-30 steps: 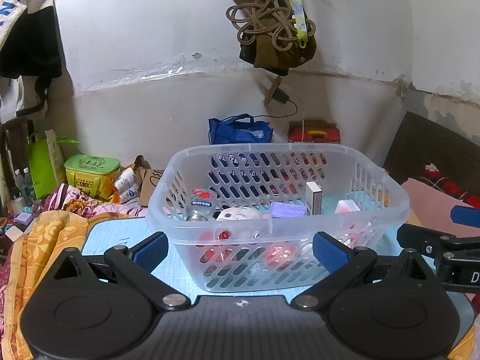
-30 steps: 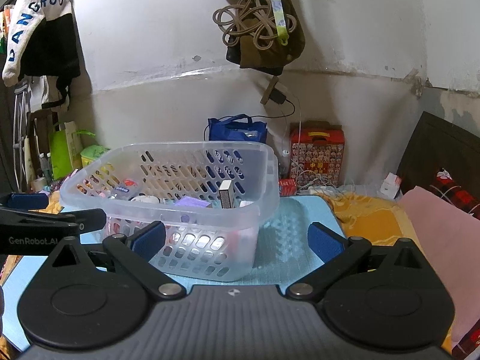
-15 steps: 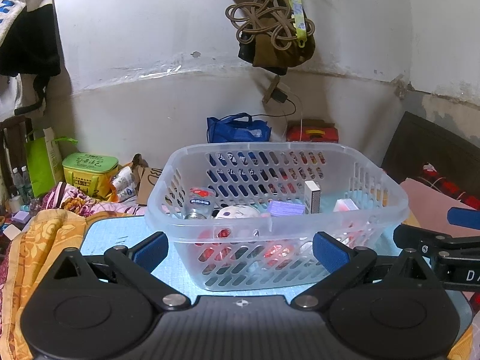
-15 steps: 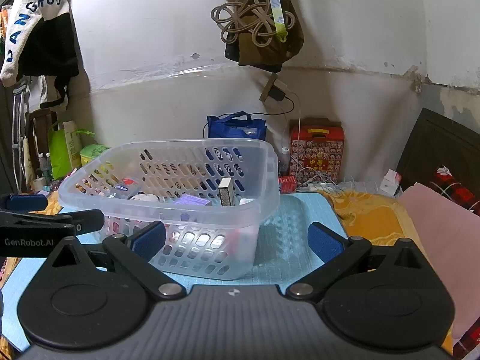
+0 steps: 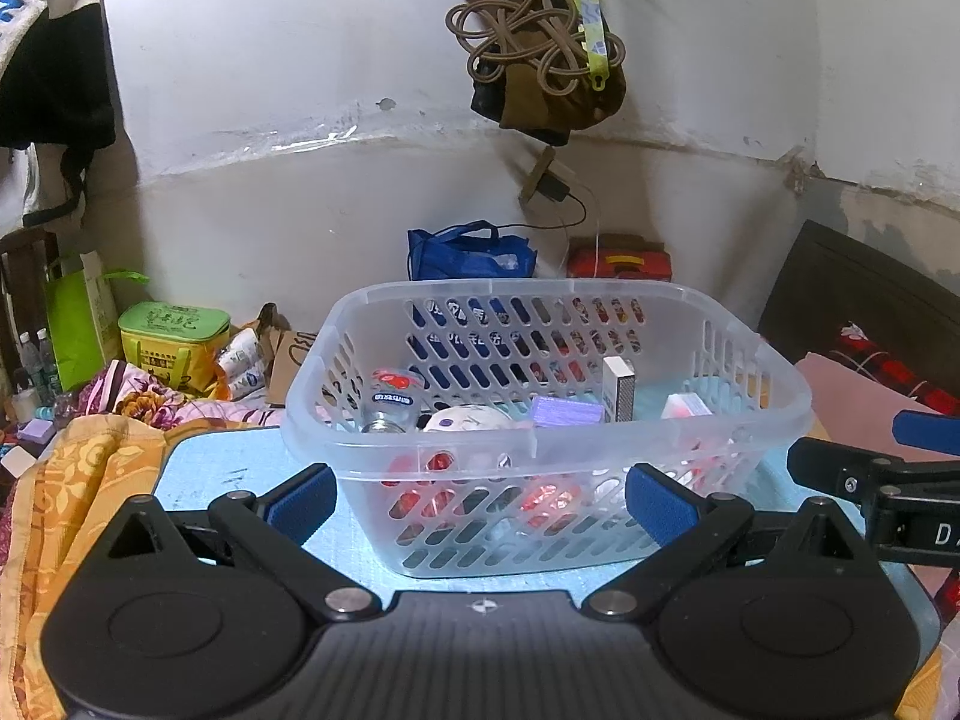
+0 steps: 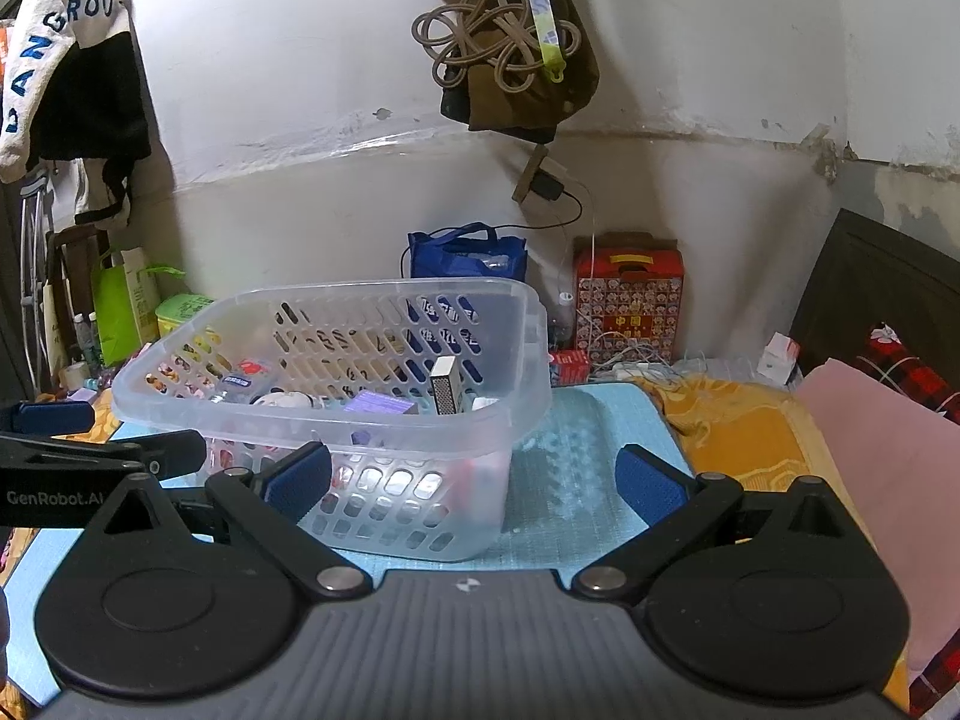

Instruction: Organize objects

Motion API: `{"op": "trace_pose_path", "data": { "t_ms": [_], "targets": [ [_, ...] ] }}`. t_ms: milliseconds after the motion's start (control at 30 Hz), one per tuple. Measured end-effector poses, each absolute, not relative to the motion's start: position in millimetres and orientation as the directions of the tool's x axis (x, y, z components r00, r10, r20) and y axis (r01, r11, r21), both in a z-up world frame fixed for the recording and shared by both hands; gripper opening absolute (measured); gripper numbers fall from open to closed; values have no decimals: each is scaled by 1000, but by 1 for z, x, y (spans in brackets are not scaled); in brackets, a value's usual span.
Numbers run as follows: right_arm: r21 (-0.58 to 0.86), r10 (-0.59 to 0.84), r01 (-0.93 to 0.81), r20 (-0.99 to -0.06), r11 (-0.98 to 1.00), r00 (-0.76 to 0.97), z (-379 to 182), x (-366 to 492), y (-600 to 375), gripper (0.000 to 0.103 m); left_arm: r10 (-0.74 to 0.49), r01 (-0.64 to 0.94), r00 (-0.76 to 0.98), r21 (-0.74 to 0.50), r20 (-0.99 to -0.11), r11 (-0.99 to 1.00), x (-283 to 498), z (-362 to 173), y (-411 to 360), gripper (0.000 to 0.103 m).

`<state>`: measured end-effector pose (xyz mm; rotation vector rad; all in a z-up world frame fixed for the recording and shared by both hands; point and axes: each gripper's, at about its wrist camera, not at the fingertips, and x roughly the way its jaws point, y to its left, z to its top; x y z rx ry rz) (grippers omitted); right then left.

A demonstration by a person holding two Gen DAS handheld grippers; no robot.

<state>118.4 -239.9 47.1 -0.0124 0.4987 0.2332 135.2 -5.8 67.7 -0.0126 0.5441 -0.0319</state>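
Observation:
A clear slotted plastic basket [image 5: 774, 372] stands on a light blue mat [image 5: 204, 474]; it also shows in the right wrist view [image 6: 528, 324]. Inside lie a matchbox [image 5: 618, 381], a purple box [image 5: 567, 410], a small bottle [image 5: 393, 399], a white round item [image 5: 465, 418] and red-wrapped pieces. My left gripper [image 5: 480, 504] is open and empty, just in front of the basket. My right gripper [image 6: 474, 483] is open and empty, at the basket's right front corner. The right gripper's fingers [image 5: 840, 468] show at the left view's right edge.
A blue bag [image 5: 471, 255] and a red box [image 6: 627, 300] stand by the wall behind. A green tin [image 5: 174, 342] and clutter lie left. Orange cloth [image 6: 744, 432] and a pink blanket [image 6: 888, 450] lie right. A bag and cords [image 5: 540, 54] hang above.
Both views have shifted very slightly; the basket sits a touch lower and left in the frames. Both grippers stay open and nothing has been taken hold of.

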Motion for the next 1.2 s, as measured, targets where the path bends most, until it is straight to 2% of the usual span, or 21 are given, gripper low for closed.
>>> {"op": "trace_pose_path", "data": {
  "t_ms": [1200],
  "targets": [
    [44, 215, -221, -481, 974, 850, 44, 120, -243, 103, -57, 46, 848, -34, -526, 998, 136, 64, -6, 103]
  ]
}}
